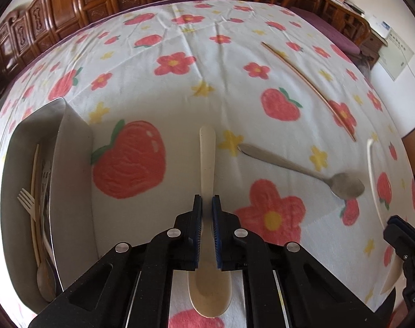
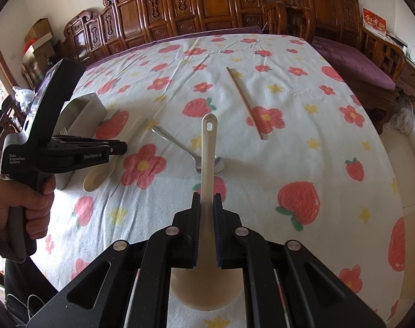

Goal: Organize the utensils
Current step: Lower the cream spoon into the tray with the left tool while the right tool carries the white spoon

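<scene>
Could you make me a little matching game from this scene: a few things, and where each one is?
Things:
1. metal spoon
2. chopstick
3. cream fork
4. cream spoon

Places:
A. inside the grey tray
B. gripped in the left claw
C. loose on the cloth, nearer the claws
D. loose on the cloth, farther away

Pairs: 1-C, 2-D, 3-A, 4-B
</scene>
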`<act>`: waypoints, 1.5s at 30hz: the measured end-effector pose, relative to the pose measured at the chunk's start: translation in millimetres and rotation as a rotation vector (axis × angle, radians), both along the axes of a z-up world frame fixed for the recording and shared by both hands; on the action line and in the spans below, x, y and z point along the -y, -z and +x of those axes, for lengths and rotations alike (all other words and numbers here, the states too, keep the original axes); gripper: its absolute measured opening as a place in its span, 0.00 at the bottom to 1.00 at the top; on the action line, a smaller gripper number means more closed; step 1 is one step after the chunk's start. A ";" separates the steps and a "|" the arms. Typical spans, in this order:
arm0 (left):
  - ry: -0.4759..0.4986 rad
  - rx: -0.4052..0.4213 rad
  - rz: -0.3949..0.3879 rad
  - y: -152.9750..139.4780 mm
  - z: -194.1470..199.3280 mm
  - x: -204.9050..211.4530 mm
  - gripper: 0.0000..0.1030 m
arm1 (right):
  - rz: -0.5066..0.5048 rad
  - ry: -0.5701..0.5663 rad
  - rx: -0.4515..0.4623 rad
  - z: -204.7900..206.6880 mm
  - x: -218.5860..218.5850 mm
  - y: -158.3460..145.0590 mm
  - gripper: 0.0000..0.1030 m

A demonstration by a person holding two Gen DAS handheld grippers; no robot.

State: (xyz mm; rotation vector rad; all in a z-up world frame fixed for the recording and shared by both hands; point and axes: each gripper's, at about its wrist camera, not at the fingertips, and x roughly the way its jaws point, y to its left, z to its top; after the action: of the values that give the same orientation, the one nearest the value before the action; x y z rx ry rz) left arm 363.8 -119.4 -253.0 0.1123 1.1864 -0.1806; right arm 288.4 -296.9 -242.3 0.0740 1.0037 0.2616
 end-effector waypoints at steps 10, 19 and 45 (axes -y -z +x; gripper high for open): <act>0.054 0.018 0.014 -22.7 -21.2 3.1 0.06 | 0.020 0.010 -0.005 -1.2 5.8 -0.1 0.10; 0.073 0.070 -0.006 -62.7 -43.1 -11.0 0.06 | 0.030 -0.003 0.007 -2.8 3.1 -4.3 0.10; -0.017 0.156 -0.062 -101.6 -67.8 -87.0 0.06 | 0.037 -0.168 0.073 -24.3 -75.6 -35.3 0.10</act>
State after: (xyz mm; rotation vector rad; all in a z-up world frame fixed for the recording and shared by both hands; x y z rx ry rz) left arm 296.0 -32.4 -151.4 0.0603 1.0248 -0.1899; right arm 264.2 -221.3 -207.0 0.0137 0.9332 0.4340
